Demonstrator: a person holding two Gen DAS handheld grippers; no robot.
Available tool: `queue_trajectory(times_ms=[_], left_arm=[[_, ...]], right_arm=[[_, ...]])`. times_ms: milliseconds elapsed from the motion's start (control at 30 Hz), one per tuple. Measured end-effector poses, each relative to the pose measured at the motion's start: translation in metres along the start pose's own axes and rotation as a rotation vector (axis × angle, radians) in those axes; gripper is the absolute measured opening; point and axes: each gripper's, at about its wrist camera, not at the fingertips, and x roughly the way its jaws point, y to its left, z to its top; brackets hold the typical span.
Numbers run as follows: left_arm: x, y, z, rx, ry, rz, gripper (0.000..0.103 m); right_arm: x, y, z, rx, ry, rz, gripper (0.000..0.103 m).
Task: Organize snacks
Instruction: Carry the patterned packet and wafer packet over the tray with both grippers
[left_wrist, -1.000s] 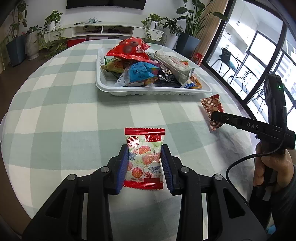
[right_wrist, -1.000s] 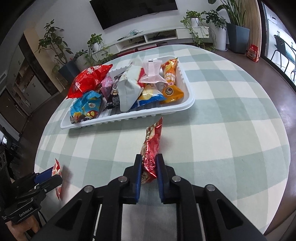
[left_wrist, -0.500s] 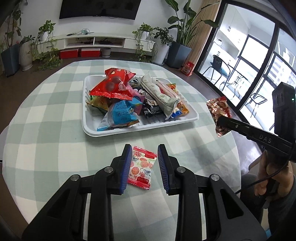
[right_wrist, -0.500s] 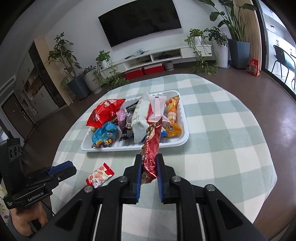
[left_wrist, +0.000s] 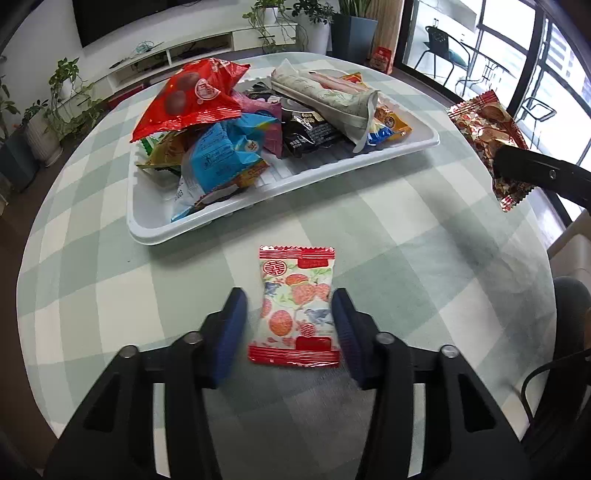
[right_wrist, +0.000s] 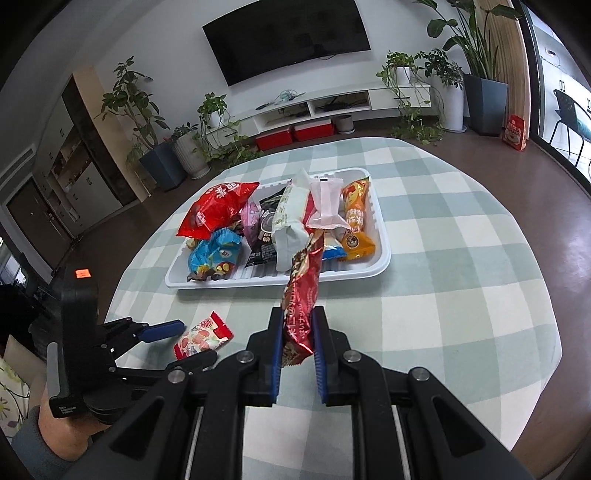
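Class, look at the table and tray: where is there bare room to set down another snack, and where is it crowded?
Free: the checked cloth right of the white tray, and the tray's ribbed front strip. Crowded: the packets heaped in the tray, and the cloth before it, where the left tongs straddle the small flat packet.

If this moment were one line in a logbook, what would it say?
left gripper: open, astride fruit-print packet on table | right gripper: shut on red snack bag, lifted | tray: full

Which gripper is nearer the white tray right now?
Right. The right gripper holds a red snack packet whose tip overlaps the white tray; the left gripper straddles a small packet short of it.
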Motion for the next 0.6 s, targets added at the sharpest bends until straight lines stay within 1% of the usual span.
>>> queue_trajectory(times_ms=[133, 233, 267, 400, 500, 600], left_arm=[[0.003, -0.002, 0.007, 0.058, 0.025, -0.01, 0.032], [-0.001, 0.001, 0.006, 0.043, 0.008, -0.034, 0.031], [-0.004, 0.002, 0.005, 0.032, -0.005, -0.038, 0.031], [-0.032, 0.01, 0.01, -0.046, -0.095, -0.103, 0.031], [-0.053, 0.017, 0.025, -0.085, -0.164, -0.141, 0.031], [-0.064, 0.023, 0.045, -0.108, -0.208, -0.158, 0.031]], right_arm=[[0.001, -0.003, -0.002, 0.015, 0.004, 0.004, 0.016], [-0.002, -0.002, -0.003, 0.013, -0.004, 0.01, 0.016], [-0.003, -0.002, -0.004, 0.012, -0.007, 0.011, 0.016], [-0.005, -0.005, 0.0, 0.011, -0.015, 0.012, 0.016], [-0.006, -0.004, 0.005, 0.003, -0.019, 0.013, 0.016], [-0.009, 0.001, 0.014, -0.026, -0.033, 0.011, 0.016]])
